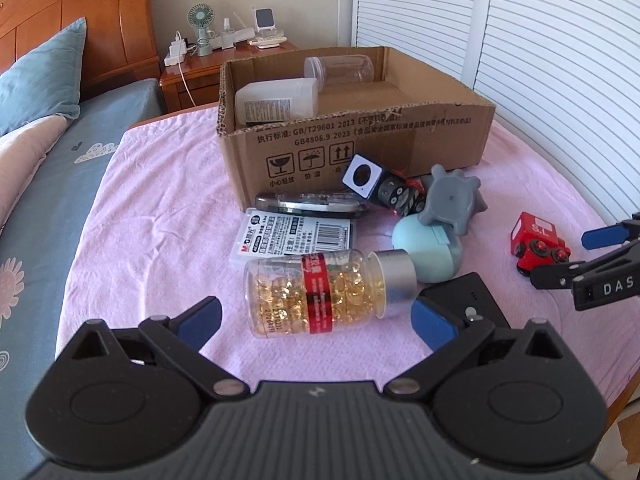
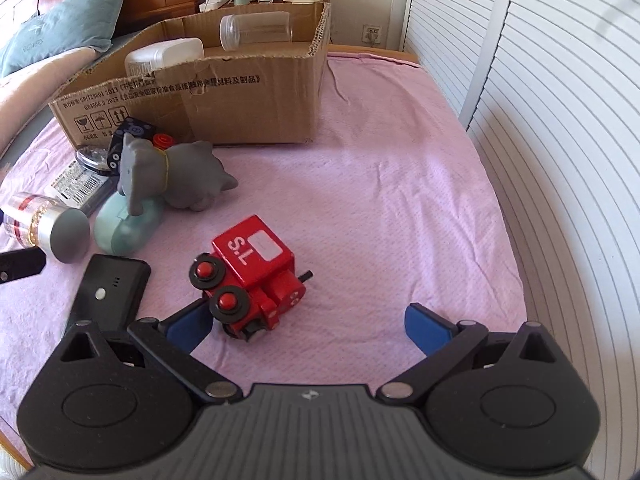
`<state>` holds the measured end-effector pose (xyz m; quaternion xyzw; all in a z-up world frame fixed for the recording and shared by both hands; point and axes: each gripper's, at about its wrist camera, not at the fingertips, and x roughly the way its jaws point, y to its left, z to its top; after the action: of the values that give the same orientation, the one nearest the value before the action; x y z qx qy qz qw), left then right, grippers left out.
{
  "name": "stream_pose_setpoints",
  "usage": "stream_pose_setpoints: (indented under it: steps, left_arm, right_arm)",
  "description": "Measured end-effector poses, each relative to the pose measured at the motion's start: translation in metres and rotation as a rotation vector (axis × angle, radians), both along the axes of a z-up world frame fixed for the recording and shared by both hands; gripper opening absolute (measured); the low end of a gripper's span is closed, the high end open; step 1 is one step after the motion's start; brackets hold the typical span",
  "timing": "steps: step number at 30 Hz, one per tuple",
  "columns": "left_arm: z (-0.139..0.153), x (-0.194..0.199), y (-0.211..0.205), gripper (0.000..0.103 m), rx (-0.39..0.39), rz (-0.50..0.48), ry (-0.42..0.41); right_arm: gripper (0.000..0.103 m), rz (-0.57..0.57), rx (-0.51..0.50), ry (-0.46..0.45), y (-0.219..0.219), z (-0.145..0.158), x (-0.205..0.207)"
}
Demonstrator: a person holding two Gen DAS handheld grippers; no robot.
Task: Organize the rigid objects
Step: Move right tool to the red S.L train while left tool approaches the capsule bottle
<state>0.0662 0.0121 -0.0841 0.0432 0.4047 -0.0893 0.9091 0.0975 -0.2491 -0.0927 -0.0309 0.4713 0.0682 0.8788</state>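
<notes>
A clear bottle of golden capsules (image 1: 320,292) with a red label and silver cap lies on the pink cloth just ahead of my open left gripper (image 1: 318,320). My open right gripper (image 2: 308,326) hovers near a red toy train (image 2: 252,276), which lies beside its left fingertip. The same train (image 1: 538,246) shows at the right of the left wrist view. A cardboard box (image 1: 360,148) at the back holds a white bottle (image 1: 276,100) and a clear jar (image 1: 340,70). A grey toy elephant (image 2: 172,172), a mint egg-shaped object (image 1: 428,252) and a black device (image 2: 112,292) lie between.
A barcode-labelled packet (image 1: 292,240), a flat black-and-clear case (image 1: 312,204) and a black-and-white cube toy (image 1: 368,178) lie before the box. White louvred doors (image 2: 540,120) stand to the right. A bed with pillows (image 1: 40,80) and a nightstand (image 1: 224,64) lie left and behind.
</notes>
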Motion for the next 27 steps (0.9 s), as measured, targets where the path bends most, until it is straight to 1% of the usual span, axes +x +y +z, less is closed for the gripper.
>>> stream_pose_setpoints:
  steps: [2, 4, 7, 11, 16, 20, 23, 27]
  left_arm:
    - [-0.001, 0.0, 0.0, 0.1, -0.003, -0.001, 0.002]
    - [-0.002, 0.001, 0.0, 0.1, -0.005, -0.002, 0.005]
    - [-0.002, 0.001, -0.001, 0.1, -0.004, -0.005, 0.006]
    - [-0.003, 0.0, -0.002, 0.1, 0.003, -0.009, 0.004]
    - [-0.005, 0.002, -0.001, 0.1, -0.005, -0.011, 0.006]
    - [-0.008, 0.004, 0.0, 0.1, -0.006, -0.001, 0.012]
    - [-0.011, 0.005, 0.001, 0.1, -0.011, 0.008, 0.015]
    - [-0.018, 0.009, 0.002, 0.1, -0.023, 0.025, 0.035]
  right_arm:
    - [0.103, 0.004, 0.031, -0.008, 0.005, 0.003, 0.003]
    - [0.103, -0.008, 0.038, -0.028, 0.013, 0.005, 0.009]
    - [0.103, -0.042, 0.011, -0.061, 0.026, 0.004, 0.022]
    - [0.103, -0.077, -0.013, -0.054, 0.031, -0.001, 0.031]
    - [0.103, -0.071, -0.053, -0.034, 0.02, -0.007, 0.019]
    - [0.103, -0.077, -0.034, -0.029, 0.004, -0.007, 0.006]
    - [0.103, -0.067, -0.032, -0.039, -0.003, -0.008, -0.003]
    - [0.103, -0.069, -0.026, -0.083, -0.006, -0.012, -0.012]
